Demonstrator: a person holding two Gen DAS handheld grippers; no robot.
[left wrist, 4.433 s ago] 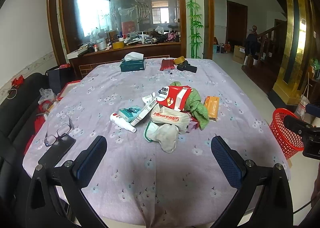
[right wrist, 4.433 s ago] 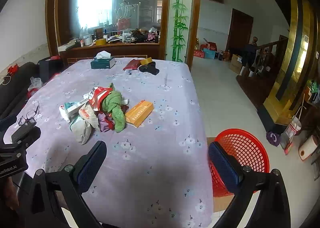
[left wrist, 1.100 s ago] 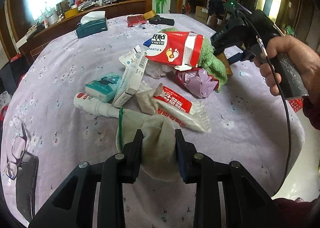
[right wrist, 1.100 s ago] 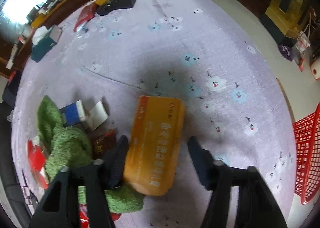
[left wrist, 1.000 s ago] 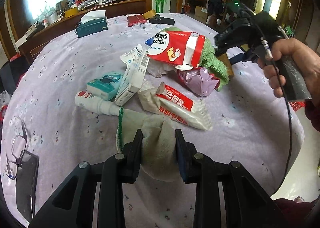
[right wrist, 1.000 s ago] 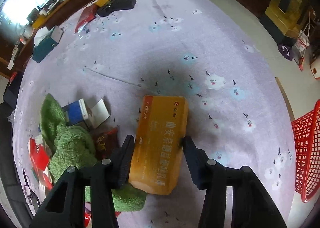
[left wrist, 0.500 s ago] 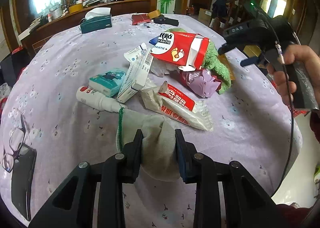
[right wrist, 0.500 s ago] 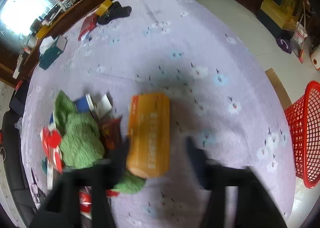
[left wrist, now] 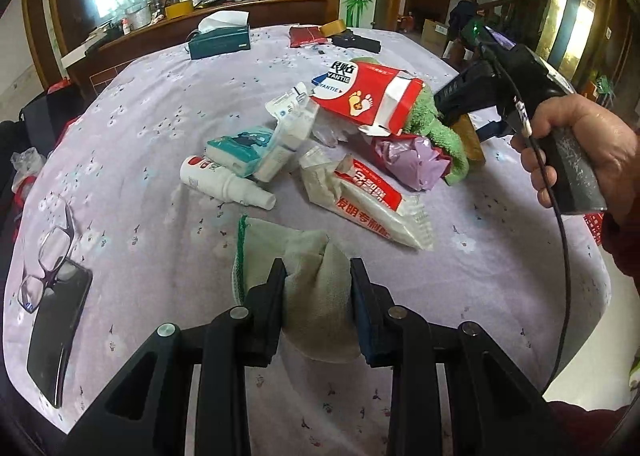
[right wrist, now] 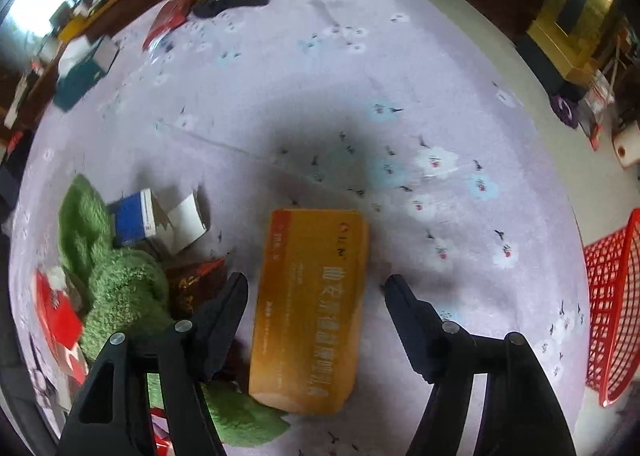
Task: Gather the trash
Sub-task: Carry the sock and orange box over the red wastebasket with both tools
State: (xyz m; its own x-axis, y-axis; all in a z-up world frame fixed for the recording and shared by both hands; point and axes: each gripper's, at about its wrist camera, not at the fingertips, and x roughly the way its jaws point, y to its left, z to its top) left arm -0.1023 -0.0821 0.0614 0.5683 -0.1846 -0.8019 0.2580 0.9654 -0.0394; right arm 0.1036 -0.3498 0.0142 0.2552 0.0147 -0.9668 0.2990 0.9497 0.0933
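Lavender flowered tablecloth (right wrist: 360,67): left gripper (left wrist: 318,298) clamps the crumpled grey-green cloth (left wrist: 304,268), right gripper (right wrist: 316,296) closing, pads clear, astride the flat orange cardboard box (right wrist: 312,308), which could skid toward the table's right edge.

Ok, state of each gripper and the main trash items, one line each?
left gripper: shut on grey cloth.
right gripper: jaws closing, astride orange box, not yet pressing.
orange box: flat on tablecloth.
red carton: end flaps open.
red basket: off the table edge.
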